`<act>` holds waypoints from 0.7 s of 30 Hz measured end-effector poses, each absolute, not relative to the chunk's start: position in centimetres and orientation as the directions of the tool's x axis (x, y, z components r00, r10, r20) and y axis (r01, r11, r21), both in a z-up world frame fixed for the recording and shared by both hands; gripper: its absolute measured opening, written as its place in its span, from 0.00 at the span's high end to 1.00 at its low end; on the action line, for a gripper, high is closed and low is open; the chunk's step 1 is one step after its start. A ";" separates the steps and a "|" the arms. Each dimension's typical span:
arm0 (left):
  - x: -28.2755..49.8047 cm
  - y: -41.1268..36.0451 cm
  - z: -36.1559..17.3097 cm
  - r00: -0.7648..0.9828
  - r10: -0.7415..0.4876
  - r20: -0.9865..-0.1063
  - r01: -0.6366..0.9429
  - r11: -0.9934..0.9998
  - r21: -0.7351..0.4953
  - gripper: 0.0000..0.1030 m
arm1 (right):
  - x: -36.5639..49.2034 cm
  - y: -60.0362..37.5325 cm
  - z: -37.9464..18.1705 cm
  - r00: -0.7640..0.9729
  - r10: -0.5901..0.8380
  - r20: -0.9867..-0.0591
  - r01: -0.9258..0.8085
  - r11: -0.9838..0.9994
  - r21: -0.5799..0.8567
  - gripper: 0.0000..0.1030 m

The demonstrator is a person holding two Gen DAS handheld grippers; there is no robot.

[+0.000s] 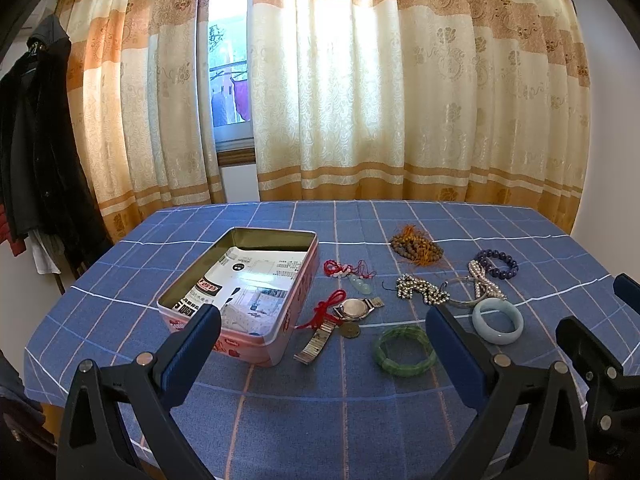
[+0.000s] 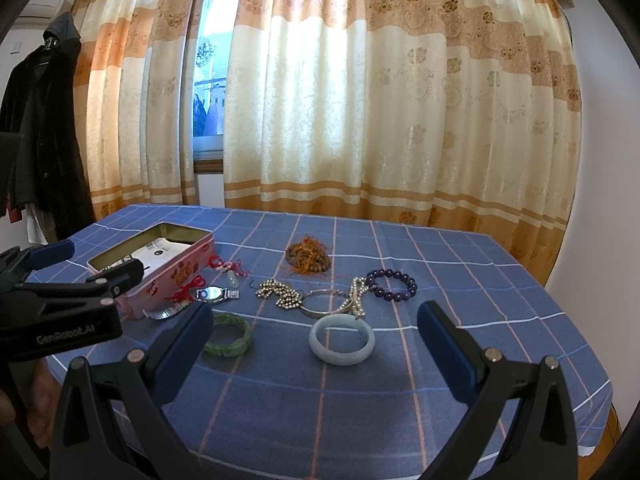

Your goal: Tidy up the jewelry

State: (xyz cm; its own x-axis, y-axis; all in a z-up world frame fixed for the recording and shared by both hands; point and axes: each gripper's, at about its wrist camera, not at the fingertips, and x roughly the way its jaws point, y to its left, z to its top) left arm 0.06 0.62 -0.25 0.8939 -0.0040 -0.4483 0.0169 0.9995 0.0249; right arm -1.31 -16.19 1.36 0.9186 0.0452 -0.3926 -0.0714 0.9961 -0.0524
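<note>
Both hand-held grippers, left (image 1: 324,320) and right (image 2: 316,316), hover level with jaws spread wide (nothing held) just short of the pale blue jade bangle (image 2: 342,339) on the blue-checked desk (image 2: 460,276).

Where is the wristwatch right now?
The wristwatch lies on the tablecloth just right of the pink tin, with the green bangle nearer the camera.

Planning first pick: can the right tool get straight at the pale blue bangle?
Probably yes. The right tool is open with the pale blue bangle lying flat straight ahead between its fingers, nothing in between. The silver bangle lies just behind it, apparently apart, and the green bracelet sits off to the left.
</note>
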 end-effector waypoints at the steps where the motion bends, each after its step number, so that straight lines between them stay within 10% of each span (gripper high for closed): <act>1: 0.0 0.7 -0.3 0.894 -0.004 -0.449 0.017 1.000 0.024 0.01 | -1.1 -15.7 0.9 0.919 0.044 -0.393 -0.071 0.996 -0.054 0.00; 21: 0.0 0.6 -0.3 0.894 -0.002 -0.448 0.016 0.999 0.028 0.01 | -1.2 -15.6 1.1 0.918 0.046 -0.394 -0.073 0.996 -0.055 0.00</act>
